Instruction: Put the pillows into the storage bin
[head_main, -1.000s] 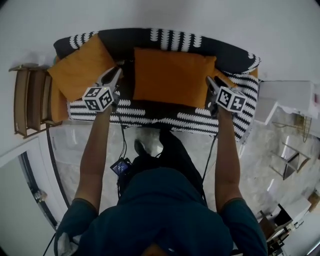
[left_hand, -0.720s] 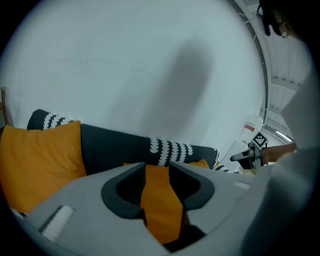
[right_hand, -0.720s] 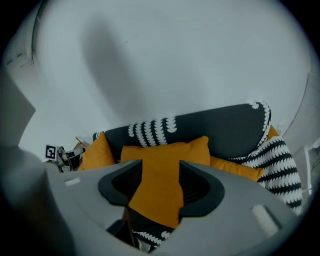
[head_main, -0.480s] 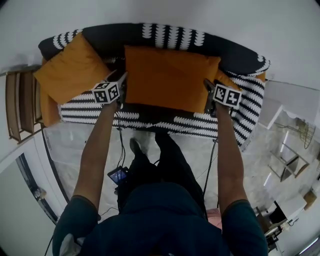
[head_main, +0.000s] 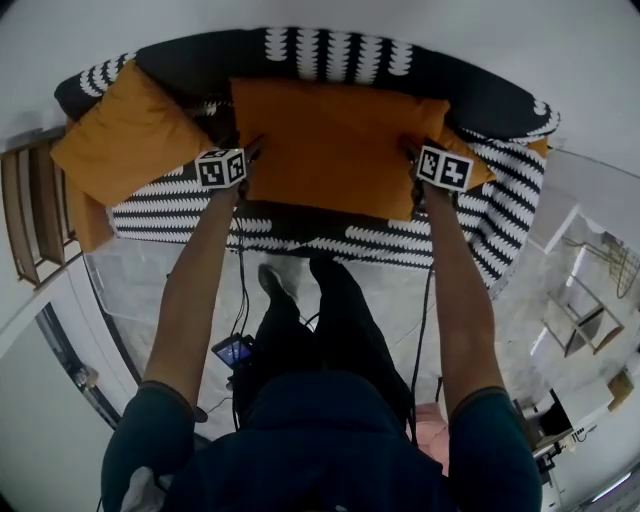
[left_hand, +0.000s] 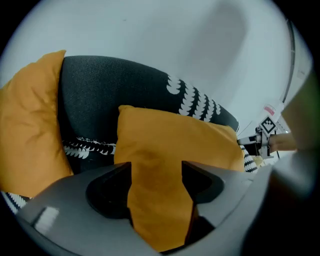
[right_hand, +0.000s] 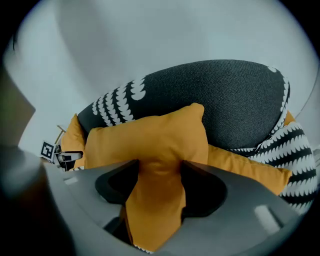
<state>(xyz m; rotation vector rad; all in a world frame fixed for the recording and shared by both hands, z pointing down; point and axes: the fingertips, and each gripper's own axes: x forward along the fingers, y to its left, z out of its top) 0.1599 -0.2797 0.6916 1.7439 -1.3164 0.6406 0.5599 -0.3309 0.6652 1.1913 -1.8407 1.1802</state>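
sofa (head_main: 330, 62): black, white scallop print | wooden rack (head_main: 30, 215): beside sofa's left end | floor (head_main: 150, 290): pale marble | small lit device (head_main: 233, 350): maybe a phone, cabled

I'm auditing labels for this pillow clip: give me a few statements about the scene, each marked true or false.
1. An end of the middle pillow sits between the jaws of the left claw and of the right claw. True; both claws' jaws have just been opening.
2. The sofa cover is plain grey. False: it is black with white patterned bands.
3. A second orange pillow leans at the sofa's left end in the head view. True.
4. Both claws are at the same end of the middle pillow. False: they are at opposite ends.
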